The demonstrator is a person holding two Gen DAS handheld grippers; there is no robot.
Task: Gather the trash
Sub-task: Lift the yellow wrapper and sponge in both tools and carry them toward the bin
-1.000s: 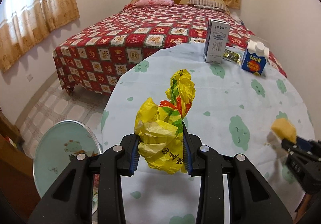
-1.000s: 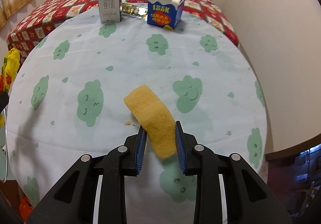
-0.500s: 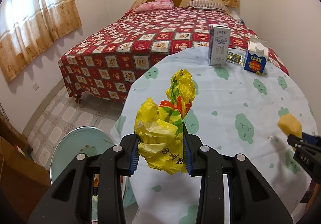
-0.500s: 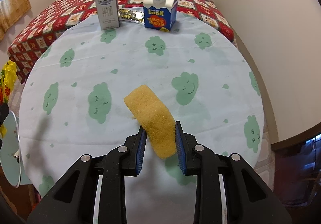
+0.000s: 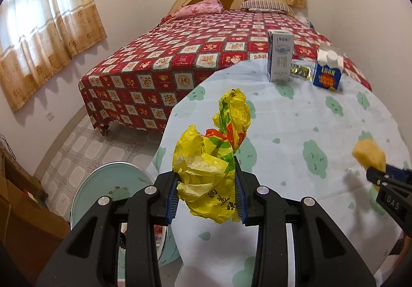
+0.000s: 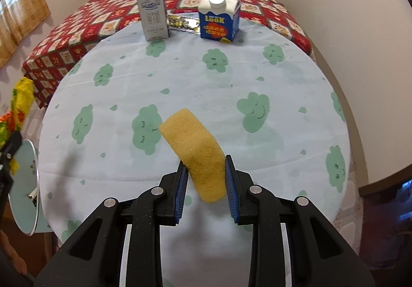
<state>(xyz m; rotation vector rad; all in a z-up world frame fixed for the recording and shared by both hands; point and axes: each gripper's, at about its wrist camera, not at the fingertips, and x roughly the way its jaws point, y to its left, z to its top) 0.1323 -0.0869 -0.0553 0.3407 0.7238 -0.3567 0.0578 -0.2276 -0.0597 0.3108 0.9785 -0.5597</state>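
My left gripper point(image 5: 206, 193) is shut on a crumpled yellow plastic bag point(image 5: 216, 155) and holds it above the left edge of the round table point(image 5: 296, 132). My right gripper point(image 6: 204, 188) is shut on a yellow sponge point(image 6: 195, 150) held above the table's front part. The sponge and right gripper also show at the right of the left wrist view point(image 5: 369, 157). The bag shows at the left edge of the right wrist view point(image 6: 22, 104). A round light-green bin point(image 5: 108, 191) stands on the floor below the table's left side.
A grey-white milk carton point(image 6: 153, 15), a blue Look carton point(image 6: 220, 20) and a gold foil wrapper point(image 6: 182, 23) stand at the table's far edge. A bed with a red patterned cover point(image 5: 206, 47) lies behind. A brown cabinet point(image 5: 23, 209) is at the left.
Both grippers have pulled back and risen from the table, so more of the table and floor shows. The left gripper with the bag has moved leftward toward the bin.
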